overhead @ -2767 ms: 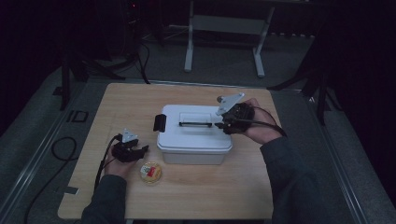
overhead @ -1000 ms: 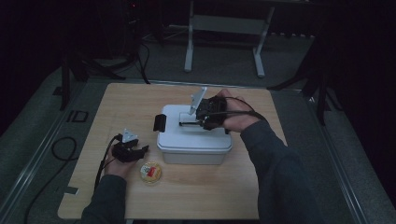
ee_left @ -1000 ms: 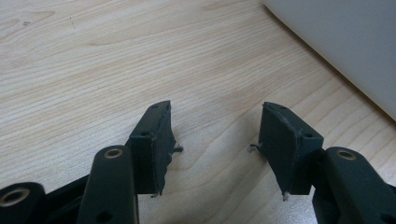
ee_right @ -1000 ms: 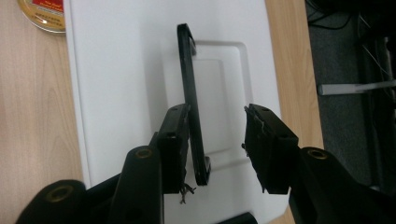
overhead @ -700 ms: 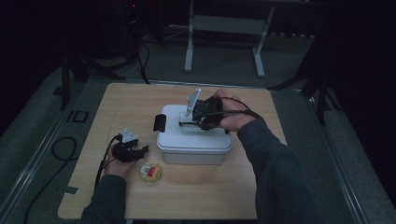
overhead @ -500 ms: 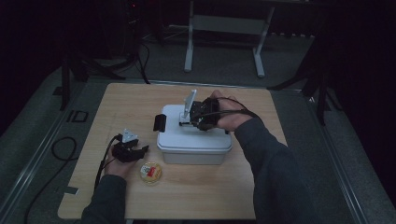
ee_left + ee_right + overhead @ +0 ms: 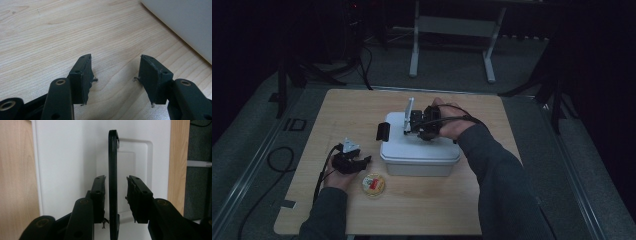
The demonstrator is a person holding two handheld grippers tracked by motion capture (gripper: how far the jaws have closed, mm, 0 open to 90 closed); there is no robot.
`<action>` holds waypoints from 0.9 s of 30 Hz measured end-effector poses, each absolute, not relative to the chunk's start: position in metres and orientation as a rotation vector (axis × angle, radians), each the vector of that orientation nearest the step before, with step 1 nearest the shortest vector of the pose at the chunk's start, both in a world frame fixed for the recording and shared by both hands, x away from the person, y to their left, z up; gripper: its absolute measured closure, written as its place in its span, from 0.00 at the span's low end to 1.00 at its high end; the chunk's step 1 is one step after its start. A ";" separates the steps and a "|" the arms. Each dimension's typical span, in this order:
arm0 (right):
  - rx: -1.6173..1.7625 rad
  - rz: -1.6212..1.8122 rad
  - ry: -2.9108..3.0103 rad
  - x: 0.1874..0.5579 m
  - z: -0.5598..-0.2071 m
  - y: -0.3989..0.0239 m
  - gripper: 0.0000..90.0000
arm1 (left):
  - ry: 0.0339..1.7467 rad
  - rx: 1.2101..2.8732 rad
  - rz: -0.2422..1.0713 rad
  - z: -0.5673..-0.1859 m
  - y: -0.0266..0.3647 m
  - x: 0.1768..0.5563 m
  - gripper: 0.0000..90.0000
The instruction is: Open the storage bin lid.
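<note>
A white lidded box [image 7: 419,150] stands mid-table, with a black handle [image 7: 113,157] upright in the recess of its lid [image 7: 67,157]. My right gripper [image 7: 412,124] hovers over the lid, and in the right gripper view [image 7: 116,187] the handle stands between the jaws. The jaws have just been closing; one pad sits very near the handle and a gap shows at the other. My left gripper [image 7: 362,161] rests open on the table left of the box, and in the left gripper view [image 7: 115,75] nothing lies between its pads.
A small round yellow and red disc [image 7: 373,183] lies on the wooden table [image 7: 337,115] in front of the box's left corner. A black latch [image 7: 383,131] sticks out from the box's left end. The box wall [image 7: 185,22] stands close by the left gripper.
My right gripper has moved left across the lid and a little down over the handle. The left gripper has stayed where it was.
</note>
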State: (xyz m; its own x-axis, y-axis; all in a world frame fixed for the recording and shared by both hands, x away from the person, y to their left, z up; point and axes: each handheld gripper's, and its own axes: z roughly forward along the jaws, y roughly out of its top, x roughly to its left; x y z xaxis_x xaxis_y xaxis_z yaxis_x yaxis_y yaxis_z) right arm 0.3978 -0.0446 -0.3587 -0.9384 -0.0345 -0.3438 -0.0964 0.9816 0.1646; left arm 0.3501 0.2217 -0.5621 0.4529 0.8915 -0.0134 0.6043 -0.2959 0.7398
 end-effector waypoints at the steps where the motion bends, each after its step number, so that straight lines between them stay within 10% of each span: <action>1: -0.088 0.253 2.788 0.398 -0.360 -0.044 0.76 | 1.246 2.018 0.535 -0.562 0.222 0.350 0.49; 27: -0.124 0.130 2.845 0.414 -0.362 -0.034 0.85 | 1.243 2.023 0.534 -0.562 0.222 0.350 0.49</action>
